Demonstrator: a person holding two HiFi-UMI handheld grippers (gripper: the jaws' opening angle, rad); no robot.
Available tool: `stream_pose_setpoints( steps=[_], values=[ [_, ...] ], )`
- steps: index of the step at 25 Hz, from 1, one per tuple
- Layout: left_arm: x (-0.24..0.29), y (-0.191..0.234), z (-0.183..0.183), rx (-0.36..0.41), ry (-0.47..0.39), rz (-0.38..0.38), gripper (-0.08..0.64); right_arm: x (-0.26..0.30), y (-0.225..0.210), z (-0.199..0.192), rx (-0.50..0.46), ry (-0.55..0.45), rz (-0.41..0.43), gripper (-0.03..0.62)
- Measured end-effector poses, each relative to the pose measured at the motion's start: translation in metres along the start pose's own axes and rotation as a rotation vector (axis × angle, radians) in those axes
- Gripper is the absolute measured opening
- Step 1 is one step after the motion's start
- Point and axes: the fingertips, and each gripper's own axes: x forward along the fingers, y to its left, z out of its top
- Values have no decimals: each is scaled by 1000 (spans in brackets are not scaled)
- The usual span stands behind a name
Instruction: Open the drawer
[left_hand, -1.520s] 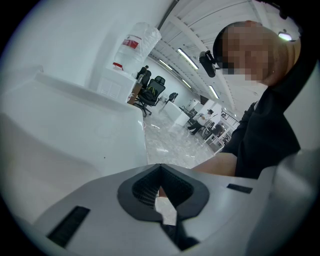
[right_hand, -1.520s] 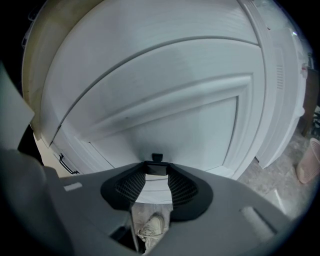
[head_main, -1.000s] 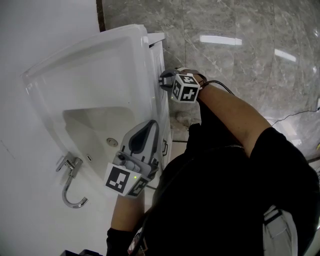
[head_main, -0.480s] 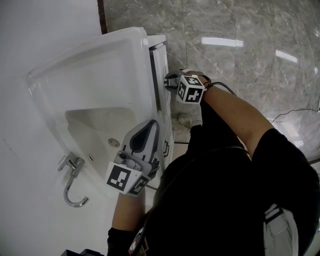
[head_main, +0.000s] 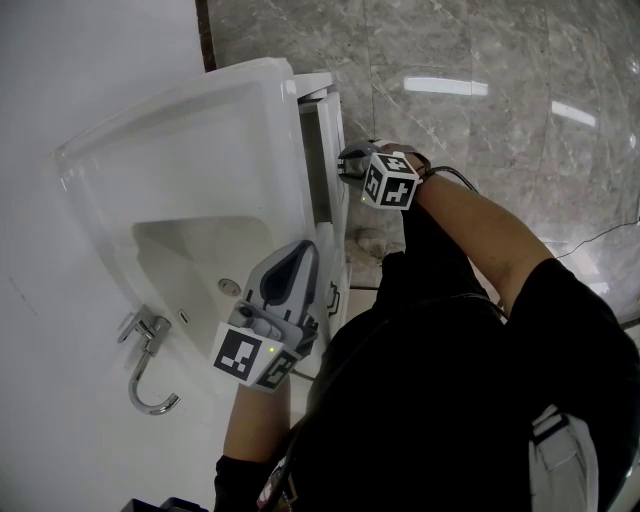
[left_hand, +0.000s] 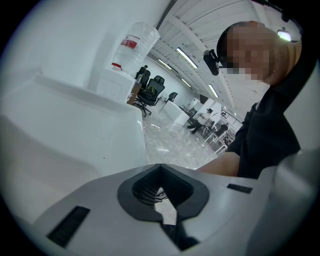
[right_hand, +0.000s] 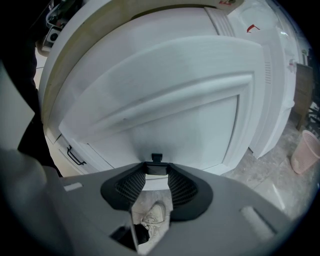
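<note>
Right gripper (right_hand: 156, 170) clamps the black handle (right_hand: 156, 158) (drawer (head_main: 330, 140) partly out).

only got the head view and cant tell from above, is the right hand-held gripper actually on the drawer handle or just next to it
observer: on it. In the right gripper view the black drawer handle sits between the jaws of the right hand-held gripper, and they close on it.
operator: ok and the left one, holding anything
observer: no. The left gripper view shows the left hand-held gripper with its jaws together and nothing between them.
operator: anything down low that i cant see
observer: a pink bin stands on the floor at the right edge of the right gripper view.
</note>
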Motion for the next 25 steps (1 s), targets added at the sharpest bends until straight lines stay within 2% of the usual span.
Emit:
stream_pose_setpoints(
  steps=[25],
  values=[
    [1,-2,0,10,-2,4,-9,-32,1,-34,1,24,-8,138]
  ],
)
